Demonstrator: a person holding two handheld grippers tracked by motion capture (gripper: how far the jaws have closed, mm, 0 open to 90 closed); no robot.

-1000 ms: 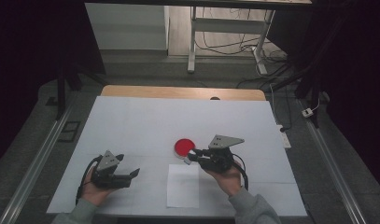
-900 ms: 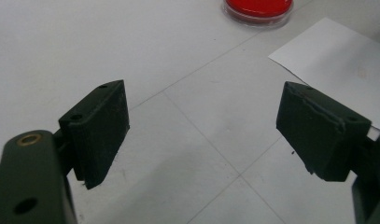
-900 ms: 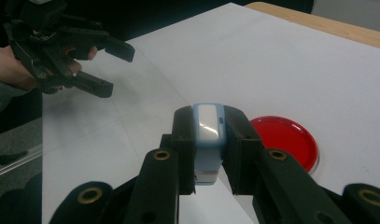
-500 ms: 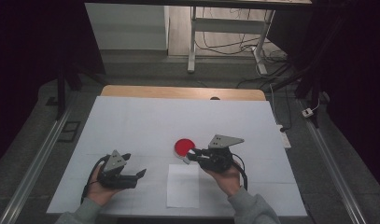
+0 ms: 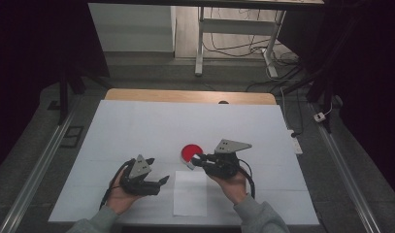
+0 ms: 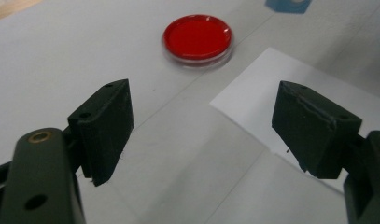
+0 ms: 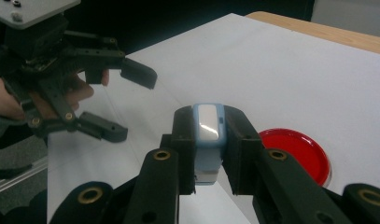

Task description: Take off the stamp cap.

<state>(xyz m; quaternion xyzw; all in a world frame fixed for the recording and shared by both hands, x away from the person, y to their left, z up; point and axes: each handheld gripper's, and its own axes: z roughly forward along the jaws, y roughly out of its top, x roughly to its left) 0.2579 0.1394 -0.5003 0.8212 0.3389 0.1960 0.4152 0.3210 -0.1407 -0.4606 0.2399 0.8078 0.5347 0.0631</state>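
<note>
My right gripper (image 5: 199,159) (image 7: 209,116) is shut on a small light-blue block with a white face (image 7: 207,149), held just above the table beside a red round dish (image 5: 190,151) (image 7: 297,151). To its left, my left gripper (image 5: 157,171) (image 6: 204,126) (image 7: 127,102) hovers low over the table and points toward the dish (image 6: 198,37) and a white paper sheet (image 5: 190,193) (image 6: 290,107). Its jaws stand wide apart and have just been closing a little, with nothing between them. The blue block (image 6: 288,4) peeks in at the top of the left gripper view.
A white cover (image 5: 137,126) lies over the table, with a wooden edge (image 5: 185,96) along the far side. Metal rails (image 5: 40,165) run along both sides. Table legs and cables (image 5: 234,43) stand on the floor beyond.
My left gripper has moved right, toward the paper sheet and the dish. The right gripper has stayed put with the block in it.
</note>
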